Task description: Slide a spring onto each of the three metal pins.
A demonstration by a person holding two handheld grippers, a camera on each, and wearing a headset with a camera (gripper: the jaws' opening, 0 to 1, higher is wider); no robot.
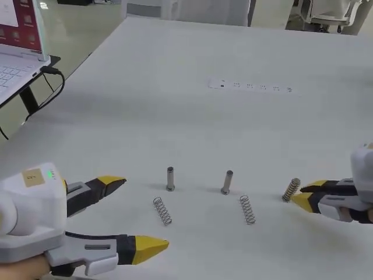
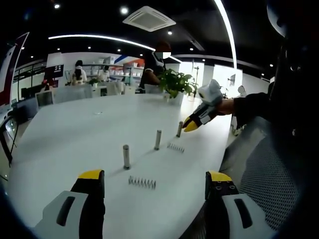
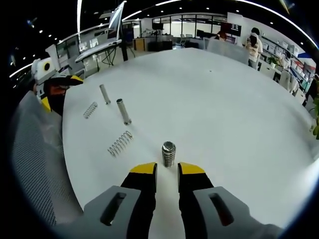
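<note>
1. Across the head view I see a white table (image 1: 175, 70), matt and plain. A laptop (image 1: 14, 52) sits at ten o'clock and a row of flush sockets (image 1: 250, 86) at one o'clock. Behind it, the gripper views show an open-plan office with strip lights on a dark ceiling, a potted plant (image 2: 174, 82) and people at far desks.

2. My left gripper (image 1: 137, 213) sits at eight o'clock with its jaws spread wide. It holds nothing and touches nothing.

3. My right gripper (image 3: 167, 169) comes in at four o'clock. Its jaws are nearly together, with a narrow gap between them and nothing in it. The tips sit just beside the right pin (image 3: 169, 145); I cannot tell whether they touch it.

4. Pins: I count three, all upright in a row across the near part of the table.
   - The left pin (image 1: 170, 178) is bare.
   - The middle pin (image 1: 227, 182) is bare.
   - The right pin carries a spring.

5. Springs: I count three.
   - The fitted spring (image 1: 291, 190) is on the right pin and covers most of its length.
   - The left spring (image 1: 162, 210) lies flat at six o'clock of the left pin, near it but apart. In the left gripper view it lies just ahead of that gripper's tips.
   - The middle spring (image 1: 247, 209) lies flat at five o'clock of the middle pin, also apart.
</note>
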